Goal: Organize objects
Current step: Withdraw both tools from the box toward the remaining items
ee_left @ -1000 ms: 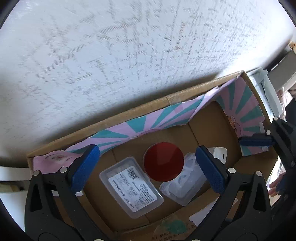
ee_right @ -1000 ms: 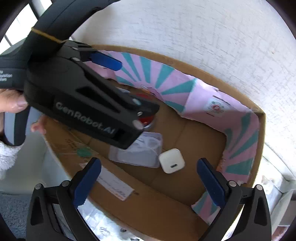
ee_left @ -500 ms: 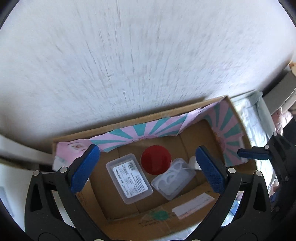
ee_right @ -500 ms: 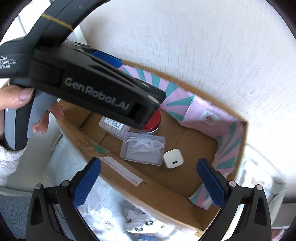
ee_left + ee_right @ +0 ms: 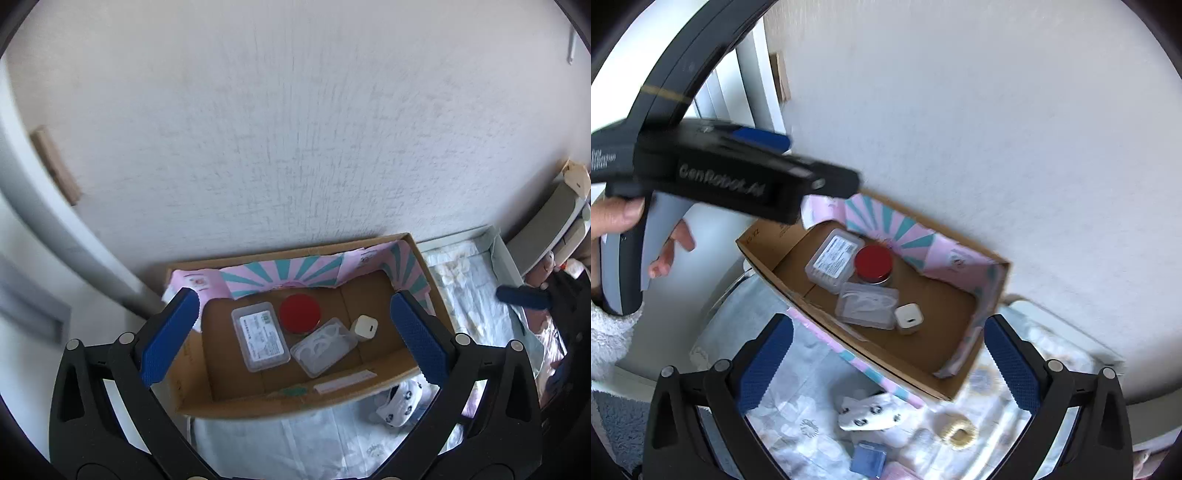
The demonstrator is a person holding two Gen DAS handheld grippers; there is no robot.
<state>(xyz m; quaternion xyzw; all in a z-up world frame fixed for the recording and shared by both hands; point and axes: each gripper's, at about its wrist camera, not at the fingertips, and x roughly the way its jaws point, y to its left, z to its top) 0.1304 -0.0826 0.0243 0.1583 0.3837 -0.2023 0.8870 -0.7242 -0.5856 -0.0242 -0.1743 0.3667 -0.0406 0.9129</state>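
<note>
White textured wall [image 5: 295, 147] at back; cardboard box [image 5: 369, 393], lined in pink and teal, stands against it on a pale floral cloth [image 5: 798, 398].

Stowed in the box: labelled clear case [image 5: 260, 336], red-lidded jar [image 5: 299, 314], clear tray of white pieces [image 5: 324, 346], white charger [image 5: 364, 328], all close together at one end.

Outstanding, by my estimate: patterned white fabric item [image 5: 870, 410], pale coiled ring [image 5: 955, 432], small blue square item [image 5: 868, 459], loose on the cloth in front of the box.

Left gripper [image 5: 291, 341]: fingers spread wide, nothing between them, raised above the box, touching nothing. A hand [image 5: 617, 218] holds its handle.

Right gripper [image 5: 886, 360]: fingers likewise wide apart, empty, hovering over the box's near edge and the loose items.
</note>
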